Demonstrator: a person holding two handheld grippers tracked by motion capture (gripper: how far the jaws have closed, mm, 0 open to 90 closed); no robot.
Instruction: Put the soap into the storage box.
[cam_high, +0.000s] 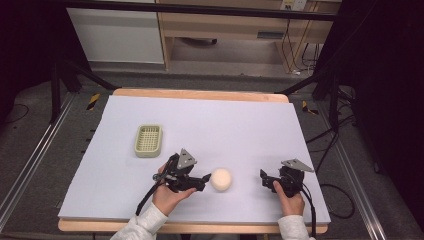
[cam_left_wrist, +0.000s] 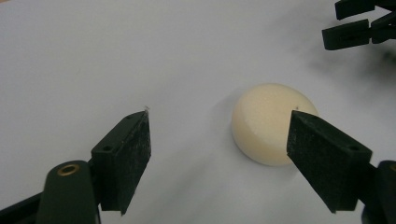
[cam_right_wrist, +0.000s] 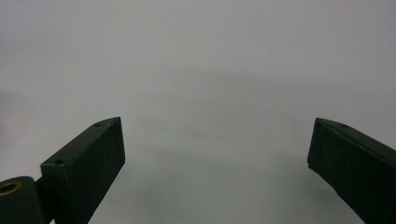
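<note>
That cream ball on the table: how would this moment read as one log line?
left tool: open, beside round cream foam ball, not gripping | right tool: open, nothing held | pale green slotted plastic tray: apart

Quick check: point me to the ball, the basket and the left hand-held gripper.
ball (cam_high: 221, 179), high view, centre of its top.
basket (cam_high: 137, 147), high view, left rim.
left hand-held gripper (cam_high: 205, 178), high view, between its jaw tips, open beside the ball.

A pale sheet is covering the wooden worktop (cam_high: 200, 94). A green basket (cam_high: 148, 140) is sitting at its left, and a cream ball (cam_high: 221, 179) is lying well apart, nearer the front.
</note>
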